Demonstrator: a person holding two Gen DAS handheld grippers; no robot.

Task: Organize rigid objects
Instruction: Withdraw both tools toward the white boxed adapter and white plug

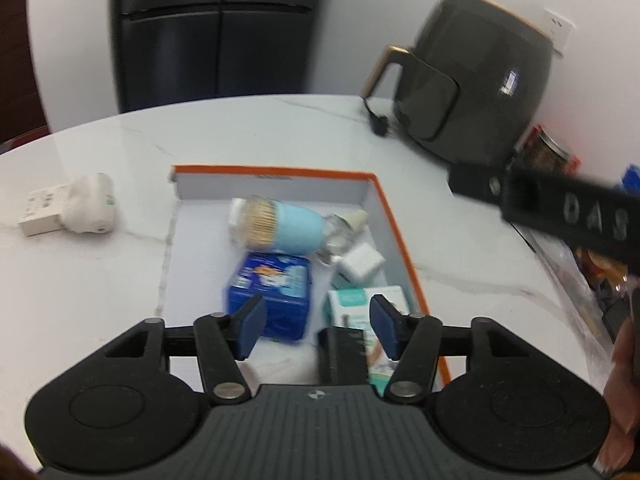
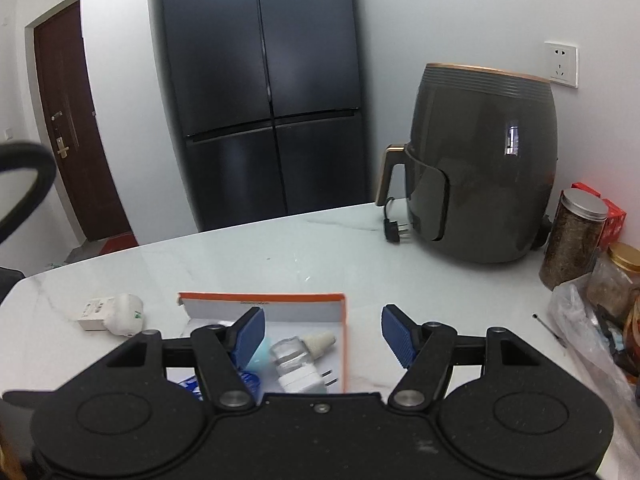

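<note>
Left gripper (image 1: 318, 330) released, blue pads parted with nothing pressed between them, hovering above the near end of the orange-rimmed box (image 1: 394, 216). Directly beyond the pads, inside the box: a blue packet (image 1: 272, 294) lying flat at centre, a teal-and-white carton (image 1: 362, 304) to its right against the right wall, a black block (image 1: 344, 354) nearest the gripper body. Farther in: a toothpick holder (image 1: 276, 224) with a light-blue sleeve tipped on its side, a clear small bottle (image 1: 340, 232) with a cream tip just right of it, a white plug adapter (image 1: 360, 266) between bottle and carton.

Right gripper (image 2: 324, 334) likewise released, jaws wide apart and empty, held above the right near part of the same box (image 2: 344, 332); seen in the left wrist view as a black bar crossing in from the right, above the table. Below it in its own view: the clear bottle (image 2: 292, 354) and the white adapter (image 2: 302, 380).

Outside the box, well to the left on the white marble table (image 1: 100, 300): a white plug-in device (image 1: 90, 204) touching a small white box (image 1: 42, 212). Far right: a dark air fryer (image 2: 484, 168), its power plug (image 2: 396, 230) lying loose on the table beside it. Right edge: a metal-lidded jar (image 2: 574, 236), a red carton (image 2: 612, 216), a crumpled clear plastic bag (image 2: 580, 320). Behind the table: a black refrigerator (image 2: 264, 92), a brown door (image 2: 70, 128) at far left, a wall socket (image 2: 560, 64) above the fryer.
</note>
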